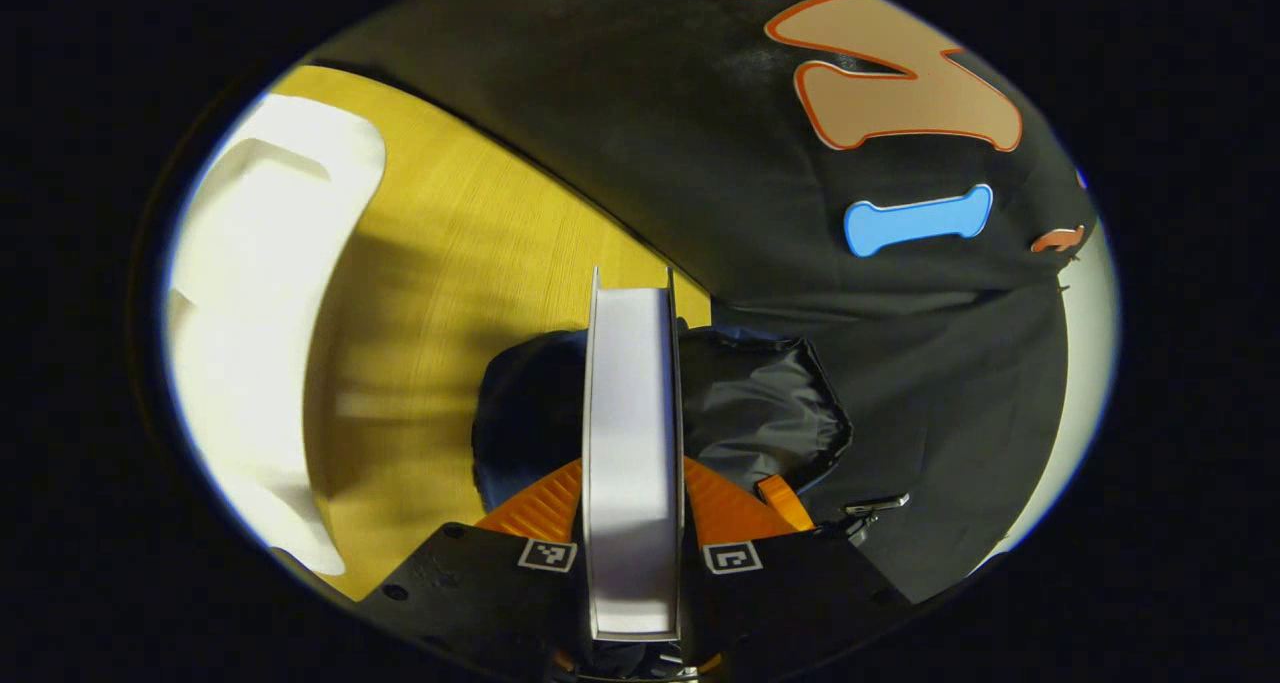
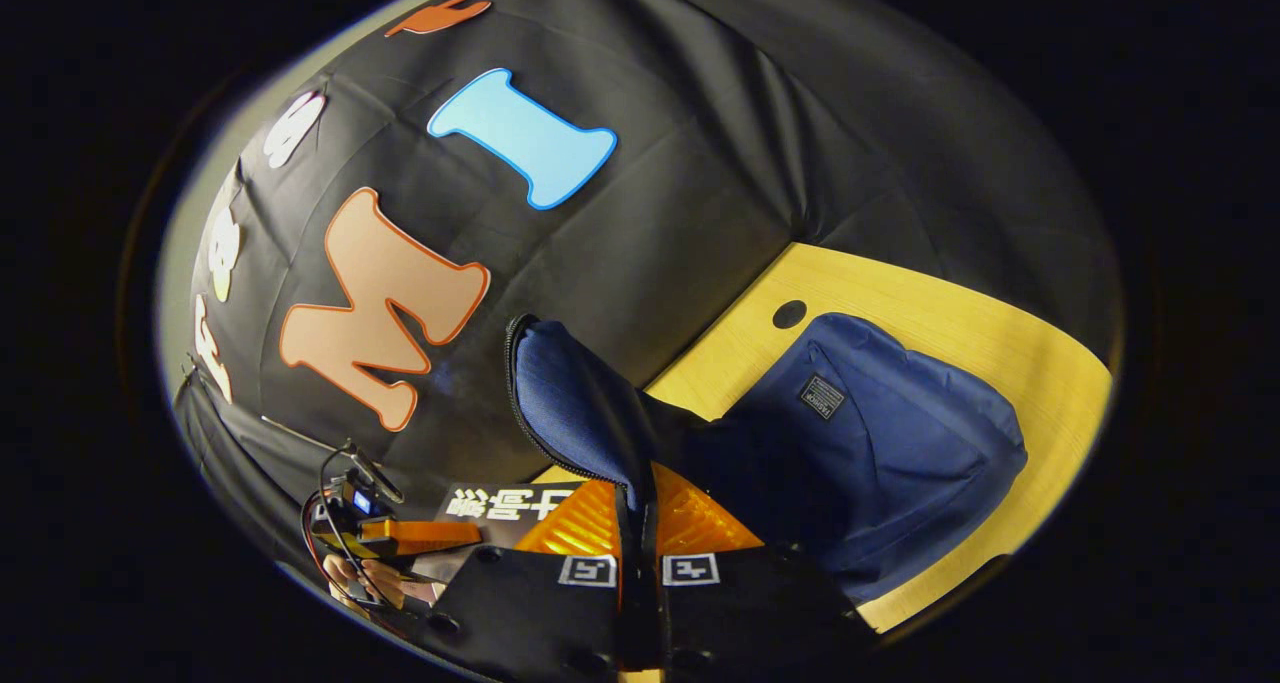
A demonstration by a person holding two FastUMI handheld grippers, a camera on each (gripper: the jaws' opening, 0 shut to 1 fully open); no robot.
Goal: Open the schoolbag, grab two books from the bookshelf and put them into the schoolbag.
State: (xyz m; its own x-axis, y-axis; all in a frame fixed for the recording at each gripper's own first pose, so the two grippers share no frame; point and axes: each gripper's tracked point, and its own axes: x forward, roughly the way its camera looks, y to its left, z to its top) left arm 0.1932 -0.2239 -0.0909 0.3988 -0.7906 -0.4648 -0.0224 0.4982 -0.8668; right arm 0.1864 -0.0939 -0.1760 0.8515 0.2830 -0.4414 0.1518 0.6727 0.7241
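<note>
So in the left gripper view our left gripper (image 1: 633,523) has its jaws pinching a book (image 1: 632,443) edge-on, white page edge facing us, bottom centre of the frame. Right behind it sits the dark open mouth of the schoolbag (image 1: 760,403) on the yellow table (image 1: 450,293), with a white bookshelf (image 1: 260,293) blurry at the left. In the right gripper view our right gripper (image 2: 637,533) has its jaws clamped on the schoolbag's zippered flap (image 2: 575,393), lifted up mid-frame, while the navy bag body (image 2: 880,433) lies at right on the table.
</note>
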